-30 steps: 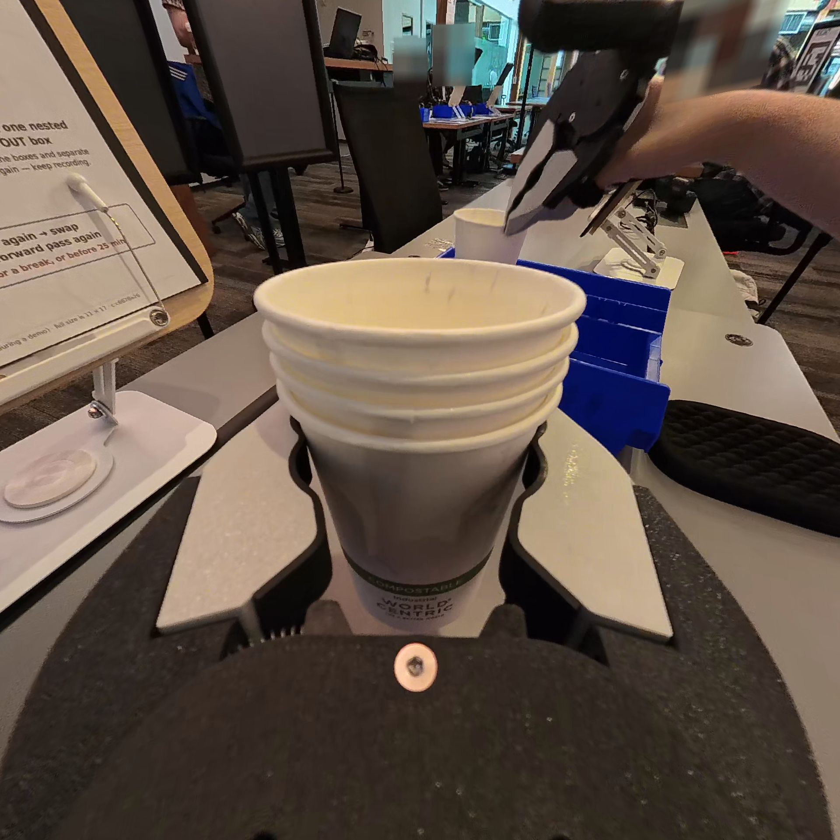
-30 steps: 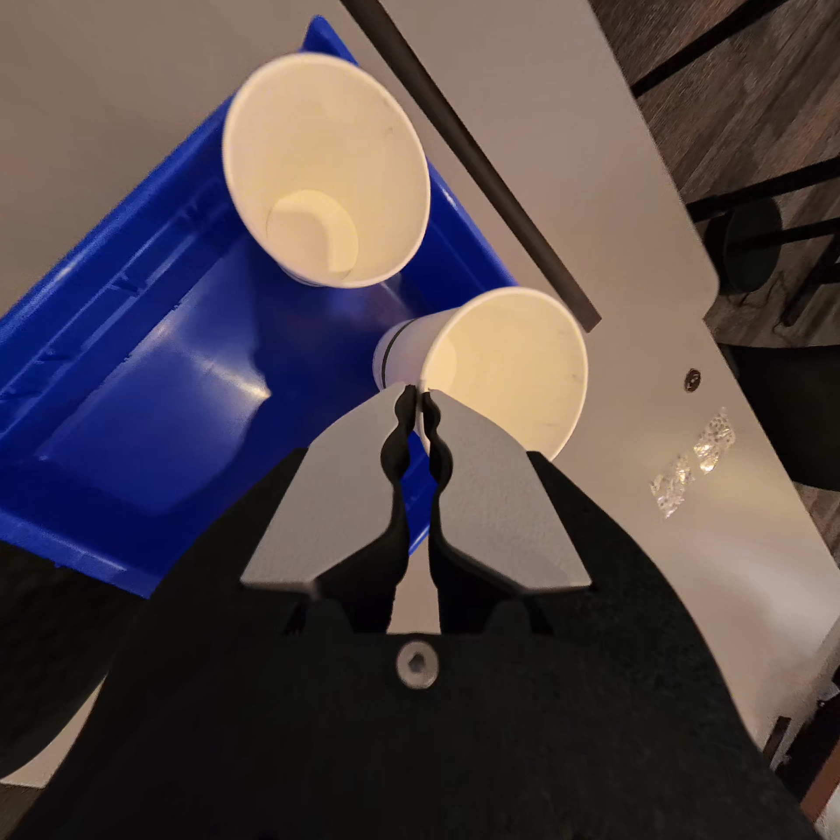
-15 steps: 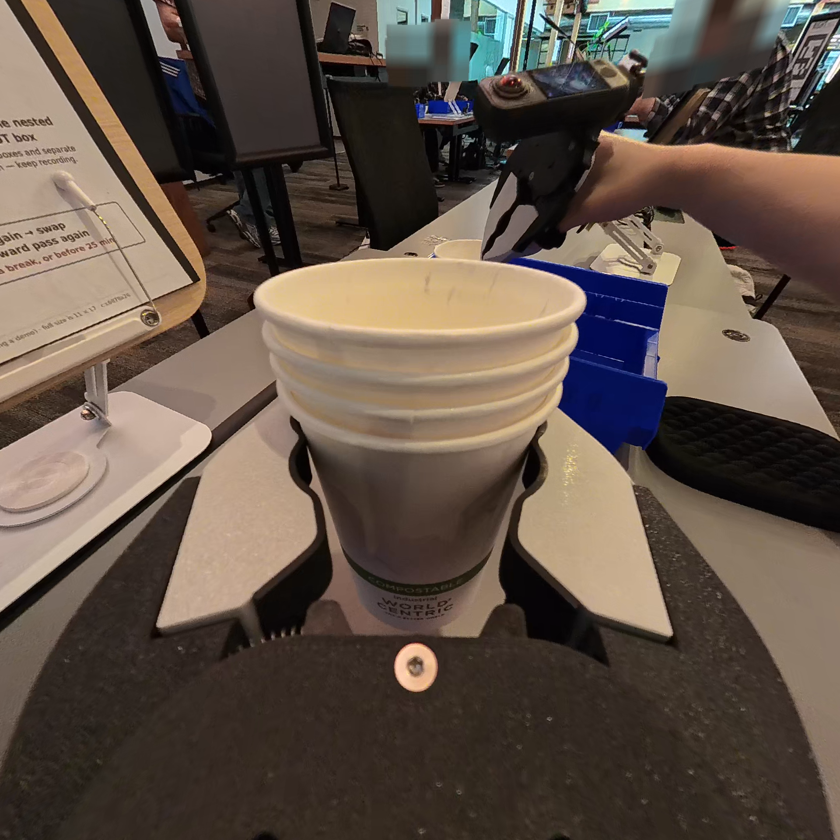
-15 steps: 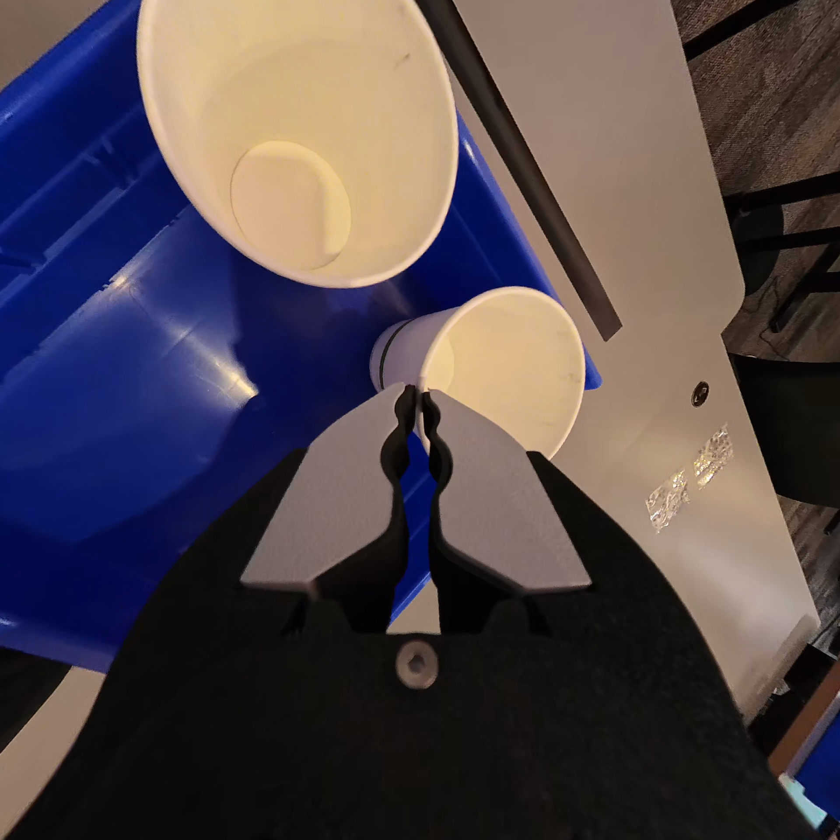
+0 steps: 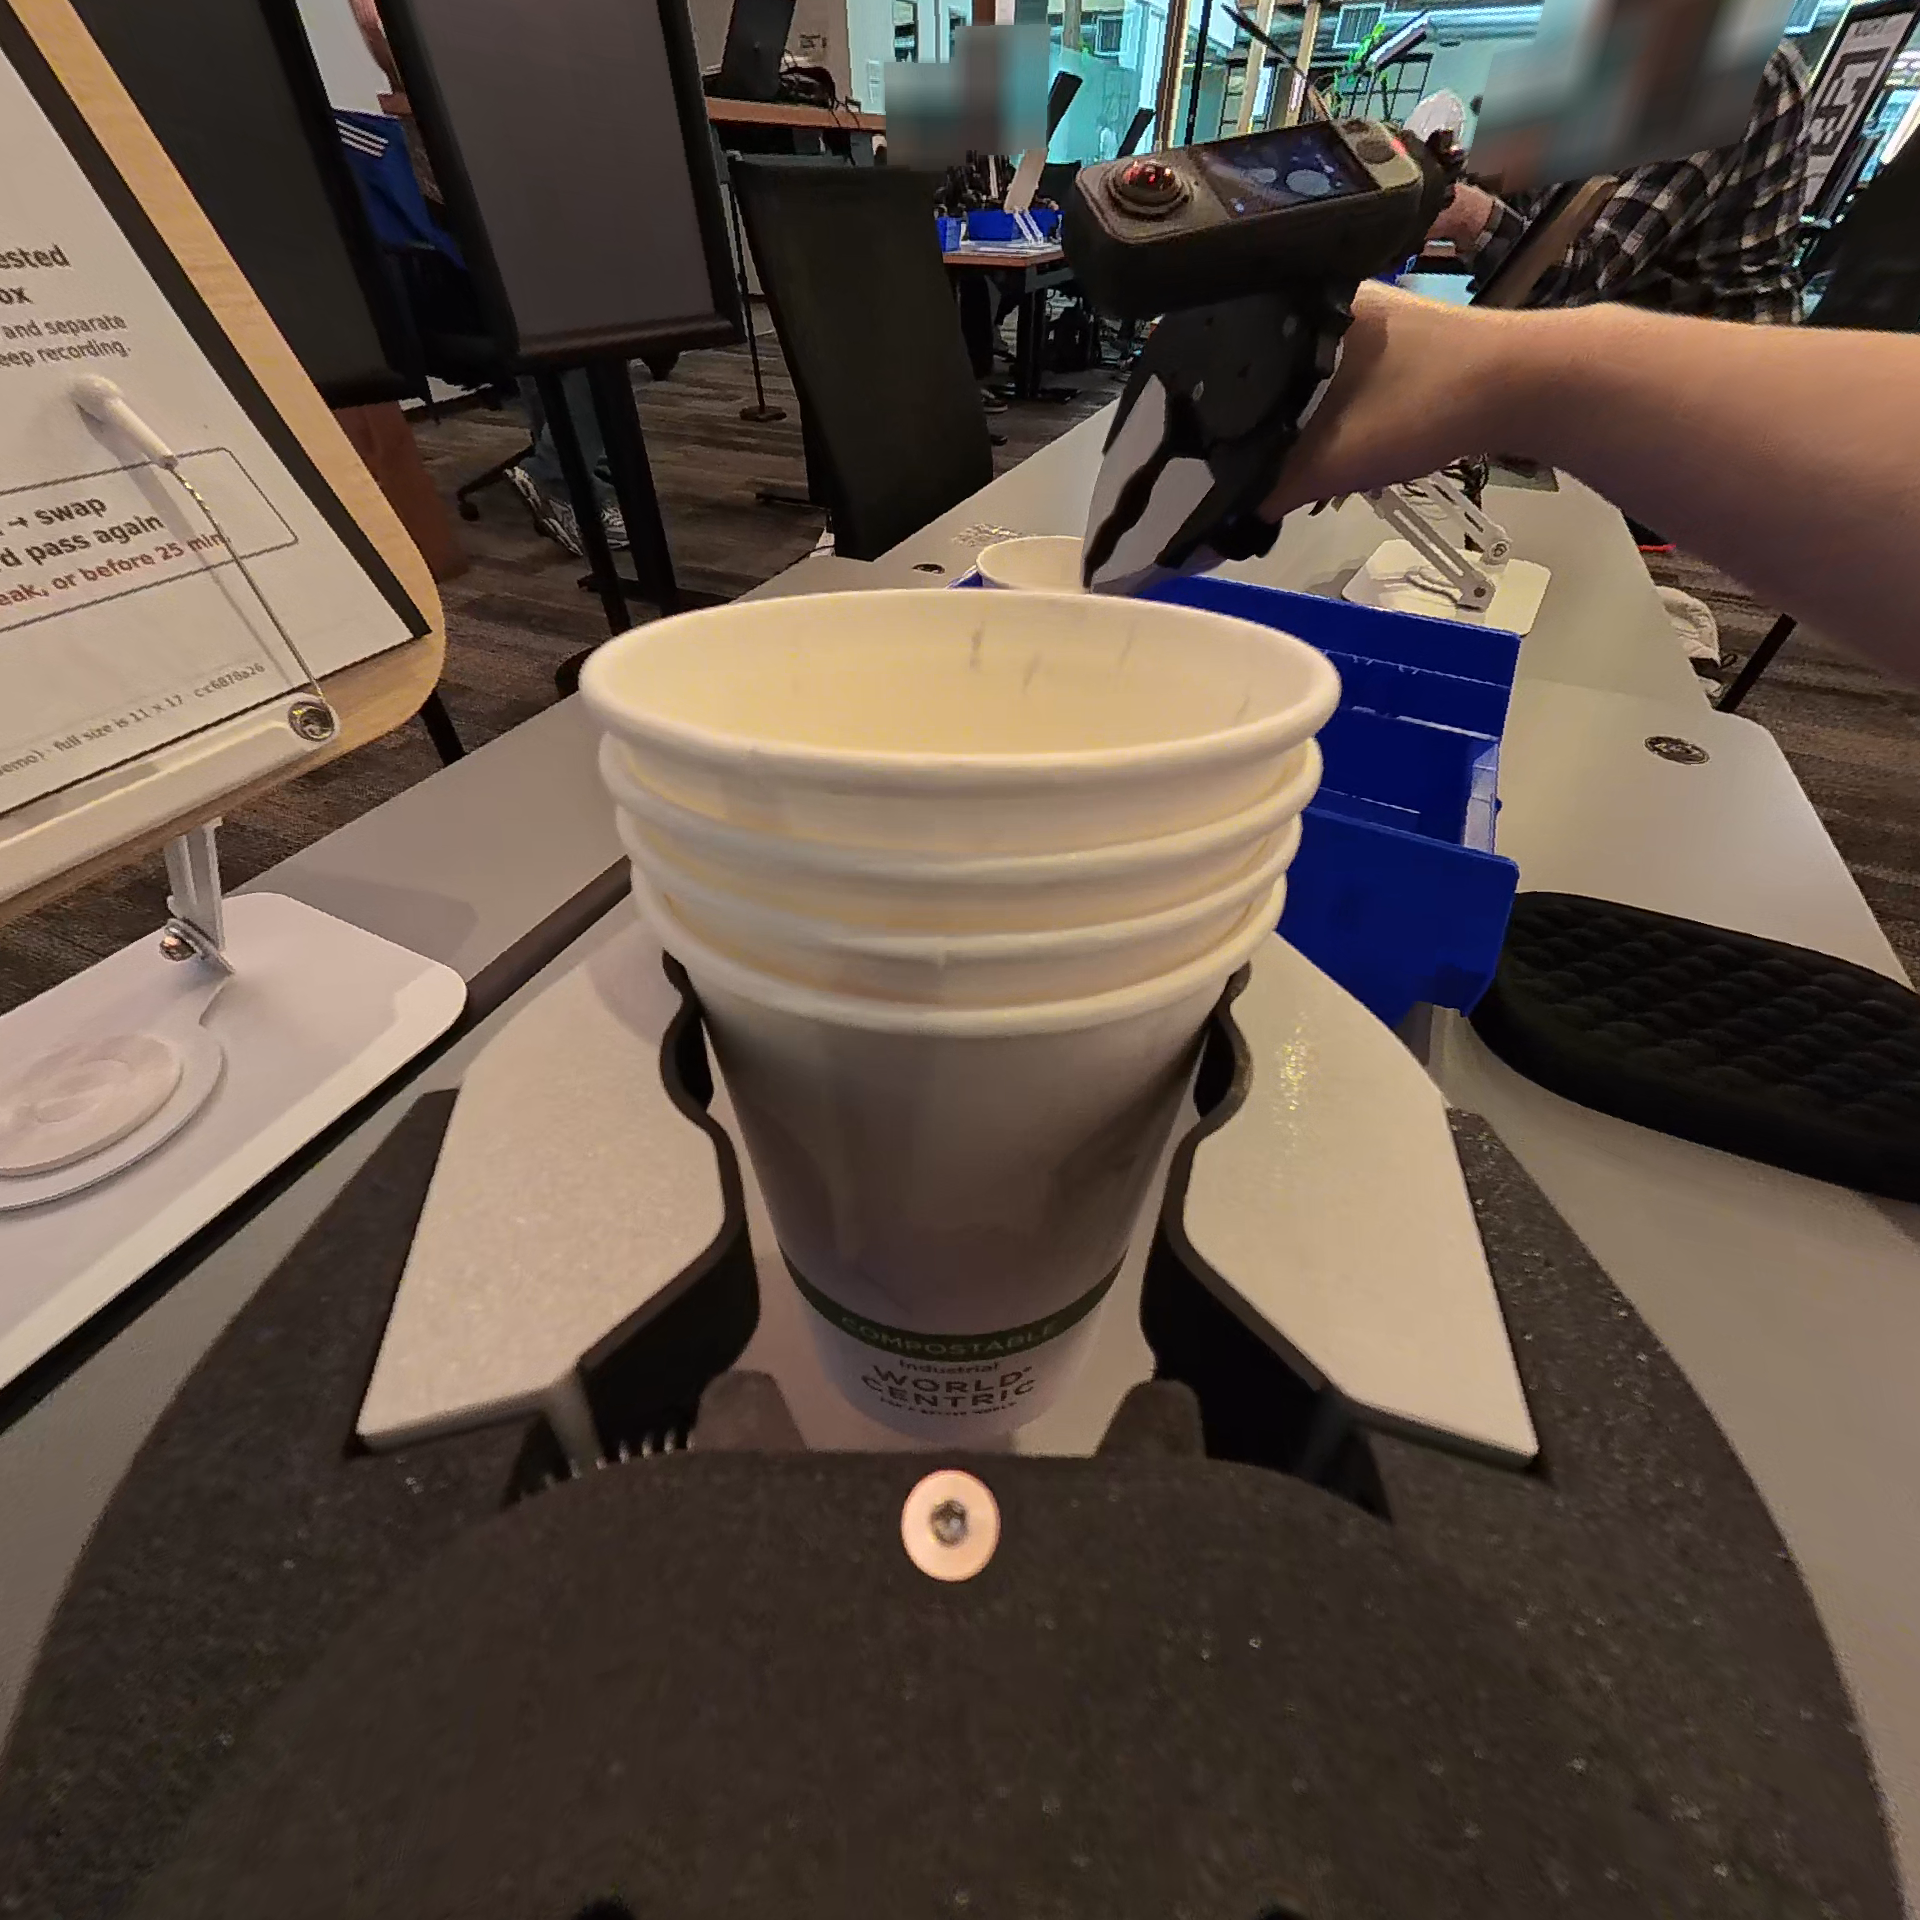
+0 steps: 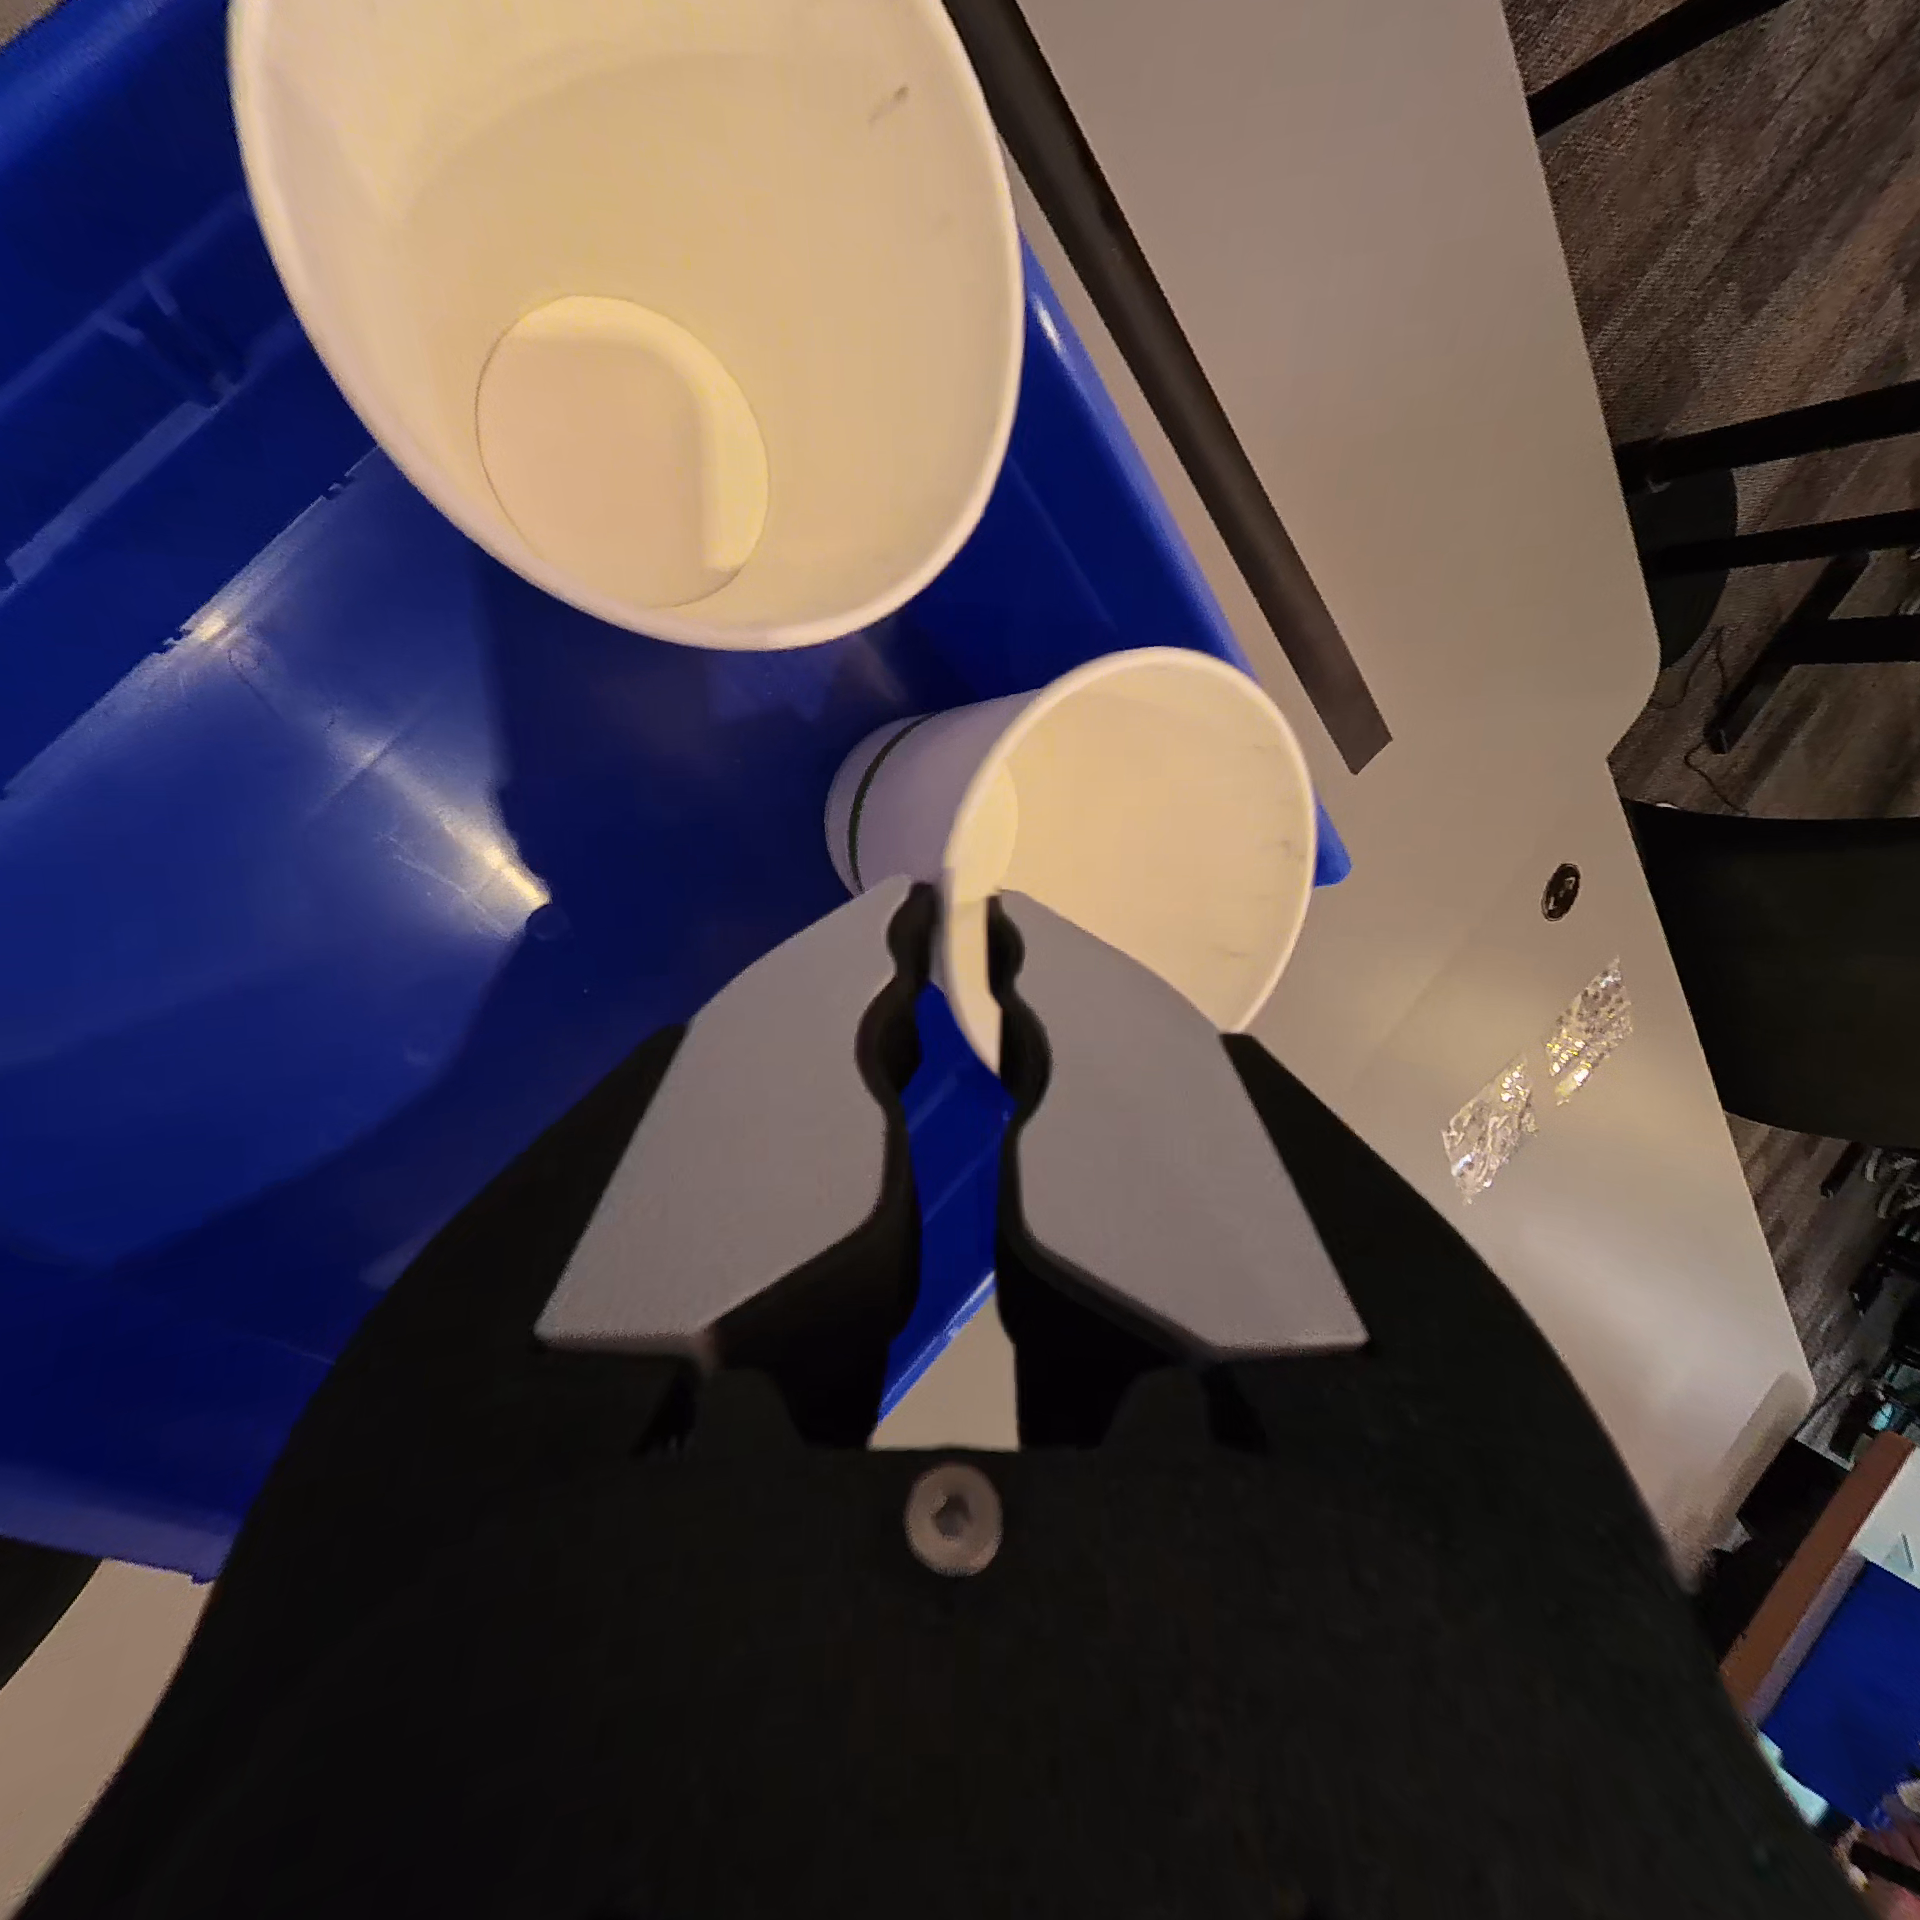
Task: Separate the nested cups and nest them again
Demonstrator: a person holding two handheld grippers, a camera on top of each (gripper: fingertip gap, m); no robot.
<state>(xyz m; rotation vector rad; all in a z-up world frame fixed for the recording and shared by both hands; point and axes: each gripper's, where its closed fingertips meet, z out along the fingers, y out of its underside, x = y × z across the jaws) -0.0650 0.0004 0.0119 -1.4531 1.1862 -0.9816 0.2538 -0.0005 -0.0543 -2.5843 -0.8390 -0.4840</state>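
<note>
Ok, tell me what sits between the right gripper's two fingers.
Right wrist view: the rim wall of the single cup sits between the right gripper fingers, over the blue bin.

left wrist: level, forward | right wrist: close, steeply downward | shared: blue bin (image 5: 1392, 790)

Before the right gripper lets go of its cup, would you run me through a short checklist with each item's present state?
1. Right gripper pinching the single cup's rim: ok, rim sits between the fingertips.
2. Single cup over the blue bin: ok.
3. Single cup's base resting on the bin floor: cannot tell.
4. Room beside the standing cup already in the bin: ok, a gap shows between them.
5. Left gripper gripping the nested stack: ok.
6. Stack upright: ok.
</note>
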